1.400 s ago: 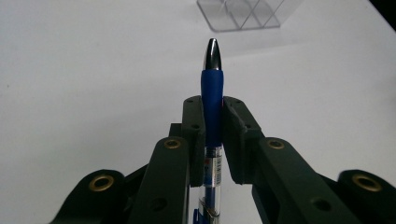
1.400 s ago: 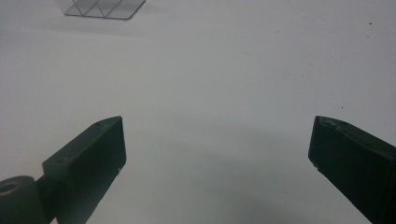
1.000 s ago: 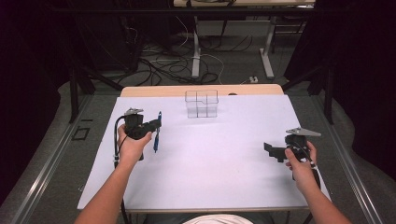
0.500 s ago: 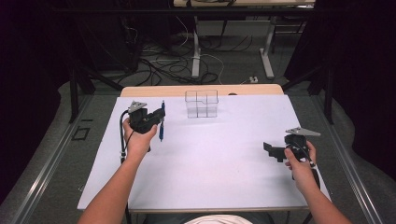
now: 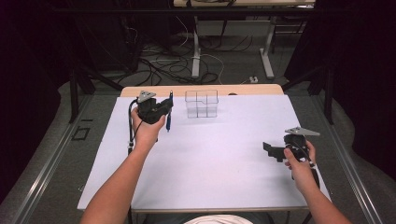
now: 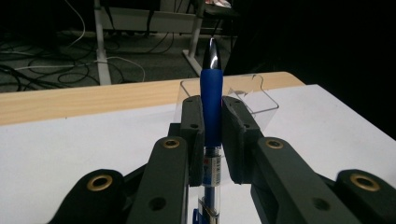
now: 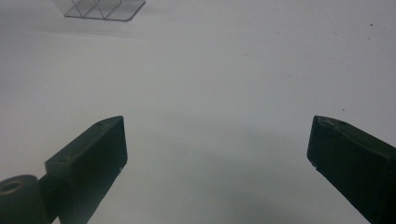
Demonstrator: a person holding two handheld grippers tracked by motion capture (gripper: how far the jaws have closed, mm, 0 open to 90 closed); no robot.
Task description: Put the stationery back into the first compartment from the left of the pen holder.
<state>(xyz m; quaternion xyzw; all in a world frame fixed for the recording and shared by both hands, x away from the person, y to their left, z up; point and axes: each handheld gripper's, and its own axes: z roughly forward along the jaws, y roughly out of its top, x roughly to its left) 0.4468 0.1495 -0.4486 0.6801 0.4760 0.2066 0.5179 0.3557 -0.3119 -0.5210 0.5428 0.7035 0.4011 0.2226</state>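
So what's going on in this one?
A person at a white table holds a gripper in each hand. The left gripper is clamped on a blue pen, held upright off the table, left of a clear plastic divided holder. The right gripper hangs open and empty over the table's right side.

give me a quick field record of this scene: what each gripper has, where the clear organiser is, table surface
left gripper: shut on a blue pen, pen upright between the jaws, raised above the table
right gripper: open, nothing between the jaws, near the table's right side
clear organiser: clear divided box at the far edge of the table, to the right of the held pen
table: white top, wooden strip along the far edge
pen and organiser: apart, pen not yet in a compartment
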